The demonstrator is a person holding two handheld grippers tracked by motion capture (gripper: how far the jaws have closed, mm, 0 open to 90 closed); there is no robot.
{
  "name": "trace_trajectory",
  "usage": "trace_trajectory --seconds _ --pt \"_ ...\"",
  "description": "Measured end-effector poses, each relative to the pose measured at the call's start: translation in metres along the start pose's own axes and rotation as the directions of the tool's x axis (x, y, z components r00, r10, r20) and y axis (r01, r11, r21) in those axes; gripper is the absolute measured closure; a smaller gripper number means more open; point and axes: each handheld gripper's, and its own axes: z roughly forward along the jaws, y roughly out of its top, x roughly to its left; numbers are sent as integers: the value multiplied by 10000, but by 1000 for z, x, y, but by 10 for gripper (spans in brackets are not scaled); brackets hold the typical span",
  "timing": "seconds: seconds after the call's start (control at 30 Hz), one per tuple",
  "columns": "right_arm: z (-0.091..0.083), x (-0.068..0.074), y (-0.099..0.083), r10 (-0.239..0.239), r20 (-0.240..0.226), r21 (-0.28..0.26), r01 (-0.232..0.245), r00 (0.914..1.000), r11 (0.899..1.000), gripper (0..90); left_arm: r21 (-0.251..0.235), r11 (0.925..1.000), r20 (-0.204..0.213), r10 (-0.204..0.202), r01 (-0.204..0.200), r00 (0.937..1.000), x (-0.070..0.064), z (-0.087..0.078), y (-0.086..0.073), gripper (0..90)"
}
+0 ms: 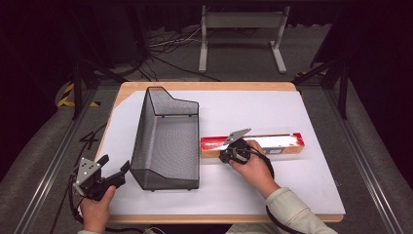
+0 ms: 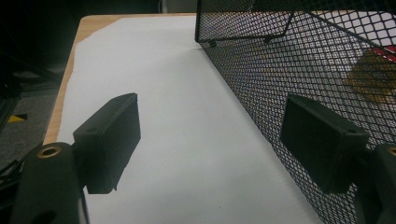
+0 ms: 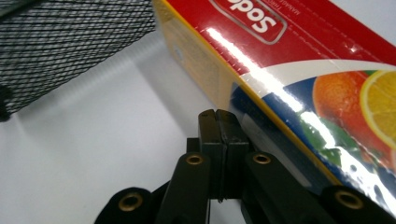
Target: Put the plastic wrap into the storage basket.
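While the long red cling-film box [image 1: 253, 145] lies flat on the white sheet [image 1: 272, 114], just right of the black mesh basket [image 1: 168, 141], the right tongs [image 1: 229, 155] are set against its near long edge at the left end. In the right gripper view those tongs [image 3: 218, 122] are seen pressed together with nothing between them, tips at or just short of the box side [image 3: 280, 70]; contact cannot be confirmed. The left tongs [image 1: 116, 170] are held spread near the basket's front left corner, one pad [image 2: 322, 140] just beside the mesh wall [image 2: 299, 56], nothing pinched.

Risks, as judged: if the box is nudged with pressed tips, it could be skewed or slid into the basket wall instead of lifted; a glossy wrapper could let the tips slip off. The light basket could be shoved by the left pad if that hand drifts.

Hard to make out: the box's brand lettering is cut off, its far side is hidden, and part of it is covered by the right hand [image 1: 253, 168]. The bench [image 1: 204, 86] edge is seen as a wooden rim.
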Motion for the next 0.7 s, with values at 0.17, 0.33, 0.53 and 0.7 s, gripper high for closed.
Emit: trace_trajectory --seconds 0.17,0.33,0.53,0.7 --pt "-19 -2 0 71 -227 -189 -75 9997 9998 900 -15 10000 -2 8 -8 10000 0 0 0 209" --pt "-43 -8 1 72 -4 -501 -72 10000 9987 900 4 10000 -13 -2 2 10000 0 0 0 209" --pt "-68 -28 1 429 427 -762 -396 9982 9963 900 -15 10000 -26 -30 30 10000 0 0 0 209" --pt "-87 -50 0 912 812 -925 -836 9925 9922 900 -13 10000 -44 -48 48 10000 1 0 0 209"
